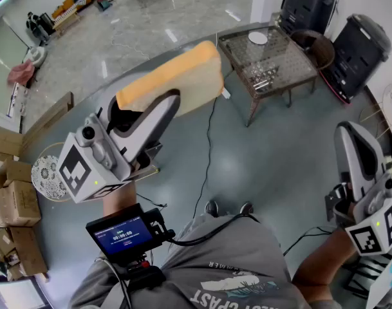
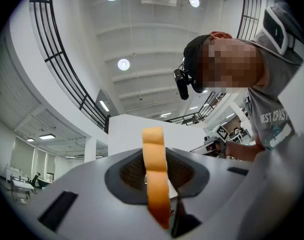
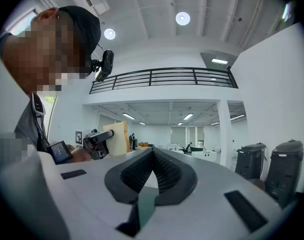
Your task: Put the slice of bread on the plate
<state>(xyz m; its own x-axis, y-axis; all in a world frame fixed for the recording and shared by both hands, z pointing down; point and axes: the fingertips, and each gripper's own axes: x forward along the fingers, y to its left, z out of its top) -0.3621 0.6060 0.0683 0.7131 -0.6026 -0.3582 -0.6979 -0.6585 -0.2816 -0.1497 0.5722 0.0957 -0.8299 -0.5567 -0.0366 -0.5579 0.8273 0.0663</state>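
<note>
A slice of bread [image 1: 176, 79] with an orange-tan crust is held up in the air, and my left gripper [image 1: 162, 103] is shut on its lower edge. The left gripper view shows the slice [image 2: 155, 174] edge-on between the pads of that gripper [image 2: 157, 176]. My right gripper [image 1: 351, 134] hangs at the right of the head view, apart from the bread. In its own view my right gripper [image 3: 152, 156] has its pads meeting at the tip with nothing between them. The bread [image 3: 118, 136] shows there at a distance. A small white plate [image 1: 258, 38] lies on a mesh-topped table [image 1: 292, 60] far below.
Two black bins [image 1: 308, 5] [image 1: 360, 50] stand beyond the table. Cardboard boxes [image 1: 15, 198] are stacked on the floor at the left, beside a patterned round disc [image 1: 49, 176]. A black cable [image 1: 208, 147] runs across the grey floor. A small screen [image 1: 123, 232] sits at my left wrist.
</note>
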